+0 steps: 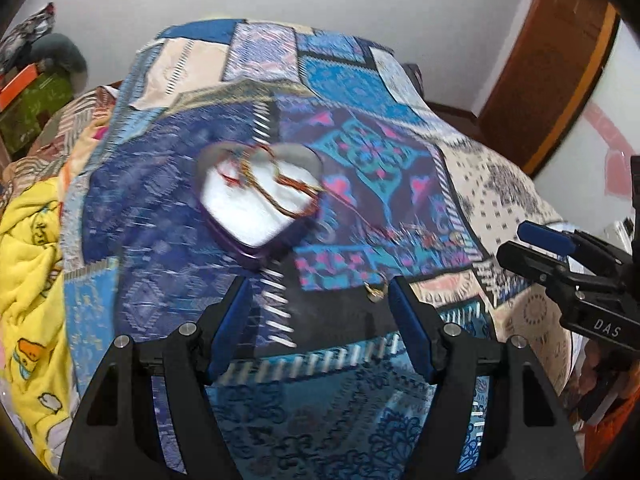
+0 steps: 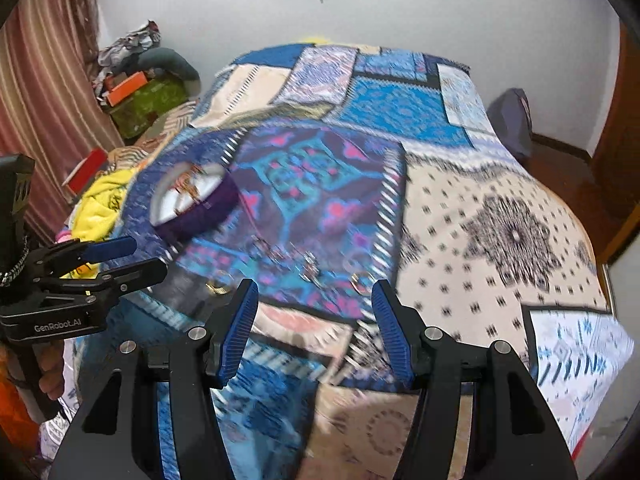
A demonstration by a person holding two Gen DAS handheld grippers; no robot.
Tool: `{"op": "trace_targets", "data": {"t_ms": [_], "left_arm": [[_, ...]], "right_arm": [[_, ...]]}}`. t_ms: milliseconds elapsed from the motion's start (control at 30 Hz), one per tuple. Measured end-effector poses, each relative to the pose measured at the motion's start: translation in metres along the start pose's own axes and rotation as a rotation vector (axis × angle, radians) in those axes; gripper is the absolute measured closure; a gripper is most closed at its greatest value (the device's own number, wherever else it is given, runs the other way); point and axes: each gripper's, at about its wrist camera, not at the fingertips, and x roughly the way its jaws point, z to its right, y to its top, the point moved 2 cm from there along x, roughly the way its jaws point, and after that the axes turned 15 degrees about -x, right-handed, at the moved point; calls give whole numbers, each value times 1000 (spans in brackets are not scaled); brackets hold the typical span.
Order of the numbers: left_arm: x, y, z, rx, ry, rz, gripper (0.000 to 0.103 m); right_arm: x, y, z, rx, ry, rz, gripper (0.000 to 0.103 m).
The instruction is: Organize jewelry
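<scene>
fingers of both grippers (image 1: 318, 296) (image 2: 314, 300) released, empty, above quilt (image 1: 160, 264); heart box (image 1: 256, 208) beyond.

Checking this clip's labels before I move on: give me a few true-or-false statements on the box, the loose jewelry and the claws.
1. The heart-shaped box lies open, white lining showing. True.
2. Both claws are empty. True: left claw and right claw grip nothing.
3. All the jewelry is inside the box. False: small pieces lie loose on the bedspread.
4. The box sits on a bare wooden table. False: it sits on the patterned bedspread.
</scene>
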Motion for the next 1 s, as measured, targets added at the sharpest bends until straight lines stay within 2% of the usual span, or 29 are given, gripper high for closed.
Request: {"op": "trace_targets", "data": {"t_ms": [133,300,367,433,533,567,667,800,900,933,967,1000], "left_arm": [[14,-9,13,44,-9,-30,35],[28,-16,26,91,-59,-78,55],[34,-16,30,111,-71,-97,69],[41,-17,32,121,-71,-114,75],[45,-17,33,122,-80,-116,78],[46,-16,33,118,-91,-116,81],[52,-15,33,100,-112,-126,84],[55,-14,35,110,-105,-123,86],[58,-13,40,127,-78,-110,90],[59,-14,41,134,-65,-101,94],[59,-14,42,141,-52,-91,96],[59,-14,43,146,-41,-82,96]], "right_arm": [[6,-12,5,11,16,-31,48],[15,-17,8,4,51,-38,48],[18,-15,9,-1,58,-36,48],[22,-11,12,-4,63,-33,48],[30,-8,19,-14,42,-42,49],[34,-7,22,-15,37,-52,52],[48,-6,30,-30,29,-91,60],[58,-4,29,-69,30,-116,63],[63,-5,26,-92,34,-124,71],[64,-6,26,-95,35,-123,75],[63,-6,26,-94,38,-121,83],[63,-7,26,-89,43,-121,86]]}}
